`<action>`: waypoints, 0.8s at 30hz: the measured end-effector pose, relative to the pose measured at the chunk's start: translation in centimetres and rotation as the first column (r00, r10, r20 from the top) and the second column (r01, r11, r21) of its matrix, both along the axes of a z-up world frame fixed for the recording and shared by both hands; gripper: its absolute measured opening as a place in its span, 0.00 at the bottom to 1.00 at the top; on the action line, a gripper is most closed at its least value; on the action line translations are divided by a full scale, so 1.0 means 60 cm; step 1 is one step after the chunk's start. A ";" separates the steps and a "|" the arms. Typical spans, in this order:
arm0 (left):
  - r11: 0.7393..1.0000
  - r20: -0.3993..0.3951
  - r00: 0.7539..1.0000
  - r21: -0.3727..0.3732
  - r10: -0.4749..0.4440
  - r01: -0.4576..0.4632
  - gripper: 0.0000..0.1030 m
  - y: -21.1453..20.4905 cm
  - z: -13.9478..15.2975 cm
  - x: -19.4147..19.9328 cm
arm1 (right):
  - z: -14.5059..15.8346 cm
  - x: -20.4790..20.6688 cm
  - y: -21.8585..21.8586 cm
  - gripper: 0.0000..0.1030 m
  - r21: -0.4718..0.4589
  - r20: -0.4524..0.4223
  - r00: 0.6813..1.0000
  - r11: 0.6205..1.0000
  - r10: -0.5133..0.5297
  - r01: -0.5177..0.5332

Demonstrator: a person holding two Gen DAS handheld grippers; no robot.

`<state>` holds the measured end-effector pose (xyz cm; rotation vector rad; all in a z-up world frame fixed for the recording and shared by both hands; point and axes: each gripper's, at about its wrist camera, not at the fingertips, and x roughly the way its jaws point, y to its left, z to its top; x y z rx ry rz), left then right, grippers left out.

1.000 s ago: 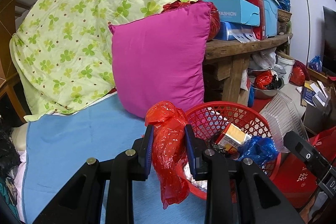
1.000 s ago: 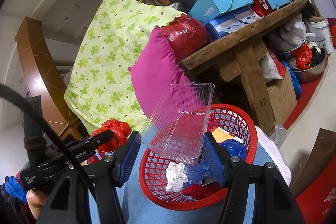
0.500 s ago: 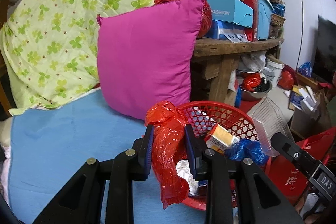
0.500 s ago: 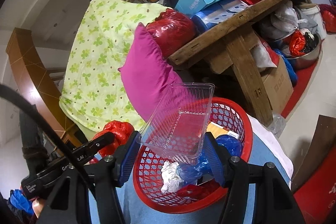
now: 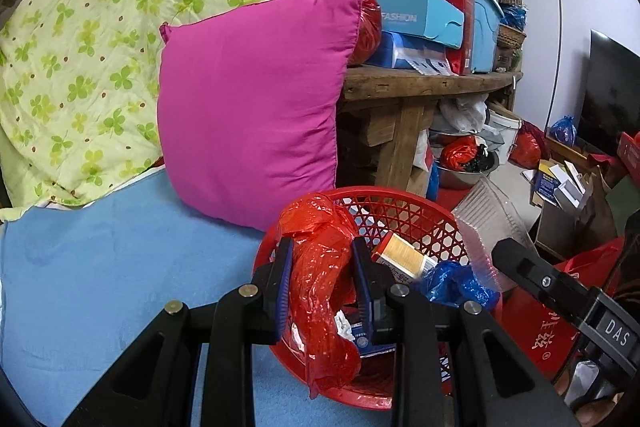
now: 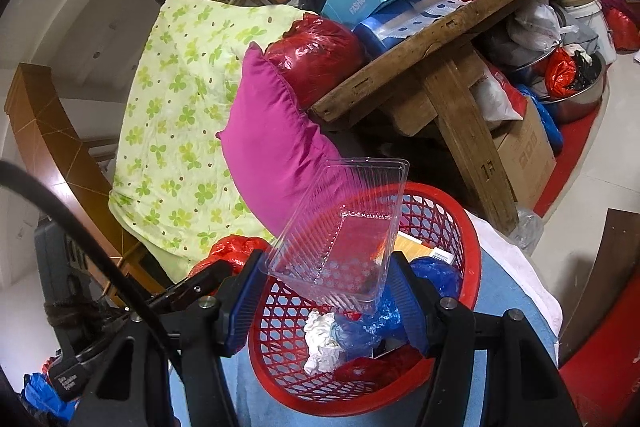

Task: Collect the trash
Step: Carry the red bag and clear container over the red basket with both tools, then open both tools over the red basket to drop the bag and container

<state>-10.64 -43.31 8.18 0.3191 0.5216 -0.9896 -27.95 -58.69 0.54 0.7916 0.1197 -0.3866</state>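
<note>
Both grippers loaded, now hanging over the red basket.

Since a second ago the left gripper (image 5: 322, 281) has carried its red plastic bag (image 5: 320, 287) from beside the rim to above the red basket (image 5: 420, 215), lower centre of frame; release looks close. It is clamped narrow on the bag, which droops below the fingers. The right gripper (image 6: 326, 291) is closed on the clear plastic tray (image 6: 344, 239), held tilted over the basket at lower centre, much as before. Basket sits on the blue sheet (image 5: 100, 267) by the pink pillow (image 5: 256, 107), already holding white paper and blue wrap.
</note>
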 end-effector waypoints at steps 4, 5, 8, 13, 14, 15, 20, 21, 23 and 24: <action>1.000 0.000 1.000 -0.001 -0.004 0.004 0.30 -0.003 -0.003 0.002 | -0.004 0.000 -0.007 0.63 0.016 0.004 1.000 1.000 -0.009 0.009; 1.000 -0.005 1.000 -0.002 -0.006 0.006 0.30 -0.004 -0.004 0.004 | -0.006 0.000 -0.009 0.63 0.023 0.006 1.000 1.000 -0.012 0.012; 1.000 -0.007 1.000 -0.005 -0.010 0.010 0.30 -0.007 -0.006 0.005 | -0.008 0.000 -0.013 0.63 0.027 0.003 1.000 0.999 -0.020 0.020; 1.000 -0.017 1.000 -0.012 -0.017 0.017 0.30 -0.008 -0.009 0.009 | -0.009 0.007 -0.018 0.63 0.031 0.003 1.000 0.999 -0.025 0.024; 1.000 -0.020 1.000 -0.014 -0.021 0.021 0.30 -0.007 -0.010 0.010 | -0.009 0.010 -0.019 0.63 0.031 0.007 1.000 0.999 -0.020 0.020; 1.000 -0.022 0.999 -0.016 -0.025 0.025 0.30 -0.006 -0.011 0.011 | -0.008 0.012 -0.019 0.63 0.029 0.008 1.000 0.999 -0.018 0.018; 0.998 -0.049 0.997 -0.029 -0.053 0.052 0.30 -0.007 -0.016 0.017 | -0.008 0.025 -0.024 0.64 0.046 0.029 1.000 0.999 -0.002 0.000; 0.998 -0.058 0.997 -0.030 -0.058 0.056 0.30 -0.006 -0.018 0.019 | -0.009 0.026 -0.025 0.64 0.051 0.029 1.000 0.999 -0.002 0.001; 0.998 -0.075 0.995 -0.032 -0.064 0.062 0.30 -0.006 -0.022 0.023 | -0.011 0.030 -0.029 0.64 0.064 0.029 1.000 0.998 0.000 -0.002; 0.997 -0.084 0.994 -0.032 -0.069 0.067 0.30 -0.005 -0.025 0.024 | -0.013 0.033 -0.031 0.64 0.072 0.028 1.000 0.997 0.000 -0.002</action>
